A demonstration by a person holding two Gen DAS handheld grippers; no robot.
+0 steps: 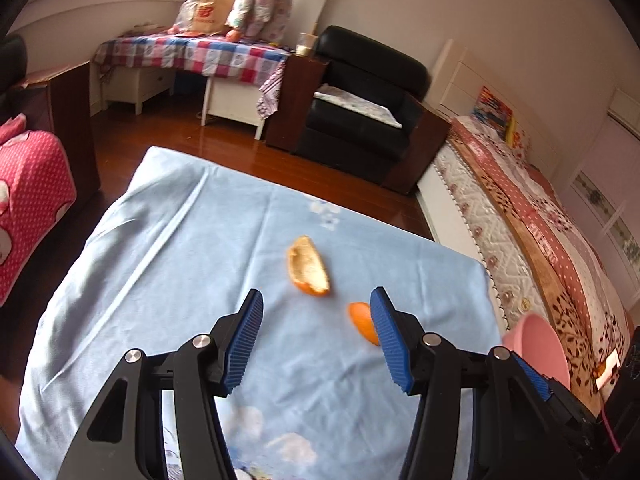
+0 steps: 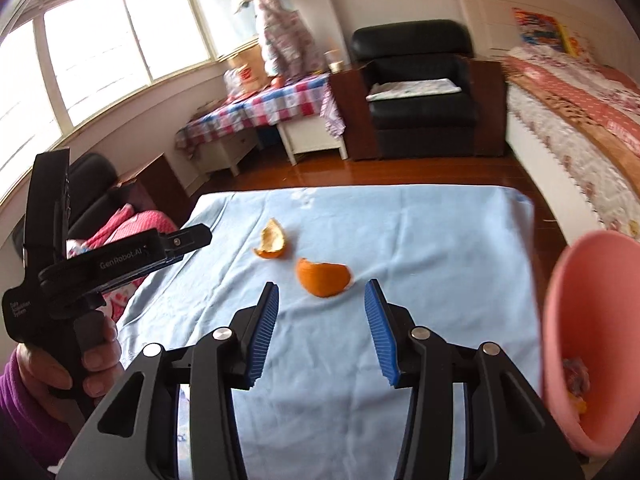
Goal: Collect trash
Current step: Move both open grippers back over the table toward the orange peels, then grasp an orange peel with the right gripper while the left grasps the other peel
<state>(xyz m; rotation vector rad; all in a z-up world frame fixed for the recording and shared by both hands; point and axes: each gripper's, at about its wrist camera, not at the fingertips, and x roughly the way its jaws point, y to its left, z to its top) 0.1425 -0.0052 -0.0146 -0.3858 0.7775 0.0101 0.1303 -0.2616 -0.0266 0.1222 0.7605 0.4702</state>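
Observation:
Two pieces of orange peel lie on the table's light blue cloth [image 1: 168,264]. One peel [image 1: 307,266] [image 2: 272,244] shows its white inside. The other peel [image 2: 324,278] [image 1: 362,322] lies orange side up, half hidden behind a finger in the left wrist view. My left gripper [image 1: 317,298] hovers open just short of both, nothing between its blue pads. My right gripper [image 2: 323,294] is open too, the orange-side peel just beyond its tips. A pink bowl [image 2: 592,332] [image 1: 538,346] at the right holds some scraps [image 2: 576,380].
A hand [image 2: 80,364] in a purple sleeve holds the left gripper's black body [image 2: 100,264] at the table's left. Beyond the table are wooden floor, a black armchair [image 2: 420,92], a bed [image 2: 580,128] on the right and a checked-cloth bench [image 1: 192,54].

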